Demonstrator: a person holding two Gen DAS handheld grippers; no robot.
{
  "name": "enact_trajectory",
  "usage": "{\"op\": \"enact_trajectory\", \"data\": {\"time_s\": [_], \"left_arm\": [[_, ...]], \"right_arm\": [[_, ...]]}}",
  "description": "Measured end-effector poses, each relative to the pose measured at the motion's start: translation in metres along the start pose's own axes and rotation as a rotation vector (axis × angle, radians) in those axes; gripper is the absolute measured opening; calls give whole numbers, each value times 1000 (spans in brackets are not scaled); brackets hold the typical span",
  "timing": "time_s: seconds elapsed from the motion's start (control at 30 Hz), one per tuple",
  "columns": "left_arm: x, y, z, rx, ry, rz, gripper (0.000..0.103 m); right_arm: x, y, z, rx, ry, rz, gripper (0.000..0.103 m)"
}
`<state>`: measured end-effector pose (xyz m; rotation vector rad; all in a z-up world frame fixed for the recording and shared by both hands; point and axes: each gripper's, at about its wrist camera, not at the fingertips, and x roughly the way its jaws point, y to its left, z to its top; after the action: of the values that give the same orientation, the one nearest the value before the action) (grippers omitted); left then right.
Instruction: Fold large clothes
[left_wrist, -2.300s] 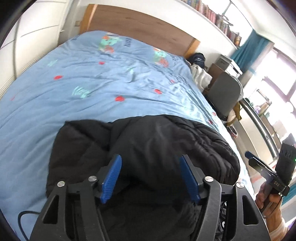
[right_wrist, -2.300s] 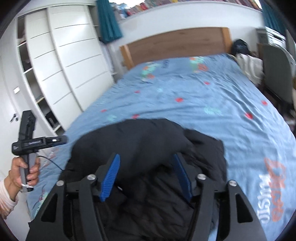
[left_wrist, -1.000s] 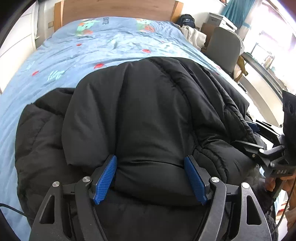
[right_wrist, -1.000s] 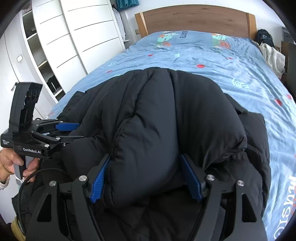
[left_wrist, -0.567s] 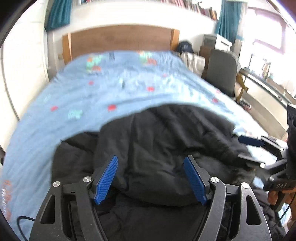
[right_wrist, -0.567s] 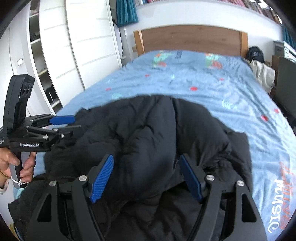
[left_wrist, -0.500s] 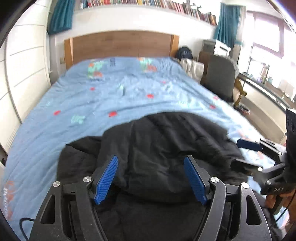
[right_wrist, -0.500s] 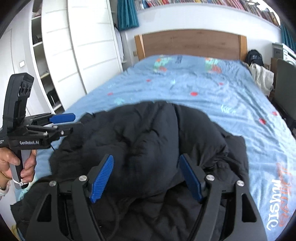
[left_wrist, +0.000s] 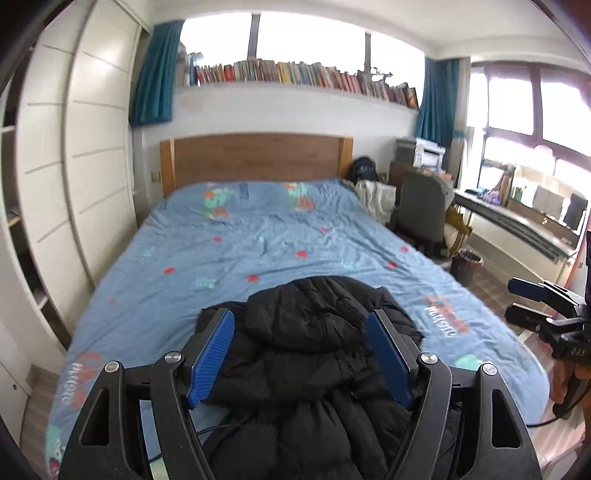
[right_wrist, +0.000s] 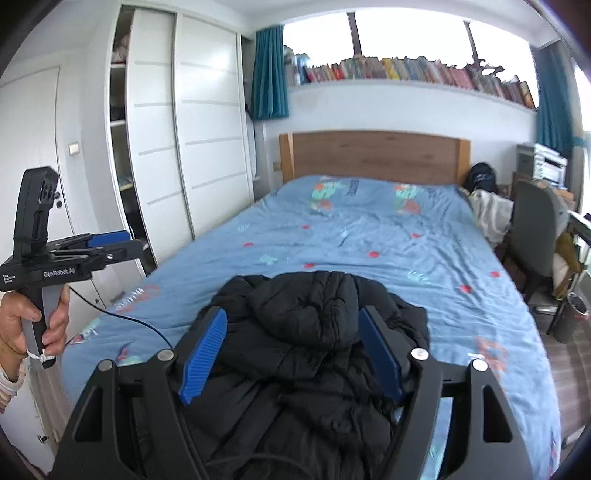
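A black puffer jacket (left_wrist: 314, 332) lies bunched in a folded heap at the foot of the blue bed (left_wrist: 258, 247); it also shows in the right wrist view (right_wrist: 310, 325). My left gripper (left_wrist: 303, 339) is open and empty, held above and behind the jacket, apart from it. My right gripper (right_wrist: 291, 347) is open and empty, likewise raised behind the jacket. Each gripper shows in the other's view: the right one (left_wrist: 517, 301) at the right edge, the left one (right_wrist: 118, 243) at the left, held by a hand.
A wooden headboard (left_wrist: 255, 158) stands at the far end. White wardrobes (right_wrist: 184, 147) line the left side. A grey chair (left_wrist: 421, 218), a desk (left_wrist: 517, 221) and a bin (left_wrist: 467, 267) stand to the right. A black cable (right_wrist: 129, 321) trails over the bed's left corner.
Both grippers have lifted up and back from the jacket, which they were pressed against a second ago. The jacket now lies on its own in a compact heap.
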<state>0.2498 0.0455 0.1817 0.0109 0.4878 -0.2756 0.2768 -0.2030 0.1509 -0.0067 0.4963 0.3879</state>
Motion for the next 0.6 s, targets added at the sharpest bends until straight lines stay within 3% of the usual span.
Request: {"op": "enact_trajectory", "data": {"time_s": [0.37,0.6], "left_arm": [[-179,-4,-18,-2,-153,8,80],[-252,3,-34,-30,-226,37,82]], "right_arm": [[-198,40,-28,-18,-94,-139,73],[-287,39,-50,32,-154,-235,73]]}}
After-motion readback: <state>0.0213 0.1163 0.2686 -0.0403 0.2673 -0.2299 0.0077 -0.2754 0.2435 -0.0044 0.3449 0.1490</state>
